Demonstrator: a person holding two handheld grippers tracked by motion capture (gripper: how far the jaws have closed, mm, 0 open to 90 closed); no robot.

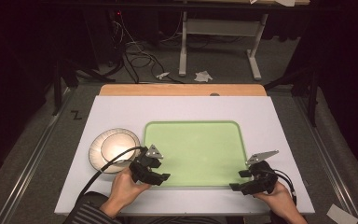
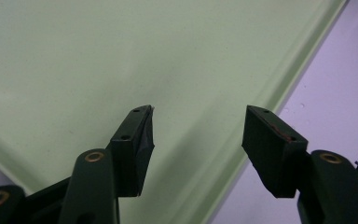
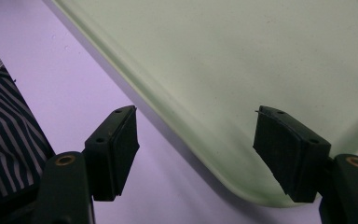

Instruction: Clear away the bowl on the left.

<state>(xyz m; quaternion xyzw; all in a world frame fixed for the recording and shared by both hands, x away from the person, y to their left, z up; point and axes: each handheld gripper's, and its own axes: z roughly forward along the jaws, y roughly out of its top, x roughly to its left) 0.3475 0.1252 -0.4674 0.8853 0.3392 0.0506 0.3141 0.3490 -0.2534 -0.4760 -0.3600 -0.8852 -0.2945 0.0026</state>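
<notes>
A pale green tray point(image 1: 193, 151) lies empty in the middle of the white table point(image 1: 121, 112). My left gripper point(image 1: 163, 176) sits at the tray's near left corner, open. In the left gripper view its jaws point(image 2: 198, 112) straddle the tray's near rim point(image 2: 256, 116) with nothing between them. My right gripper point(image 1: 237, 180) is at the near right corner, open too. The right gripper view has its jaws point(image 3: 195, 111) astride the rounded corner of the tray point(image 3: 261, 46), holding nothing.
Two stacked white bowls point(image 1: 114, 149) stand left of the tray, close to my left hand. A wooden strip point(image 1: 182, 89) borders the table's far edge. Cables and a desk frame point(image 1: 219, 42) lie on the floor beyond. A striped sleeve point(image 3: 4, 126) is near the right gripper.
</notes>
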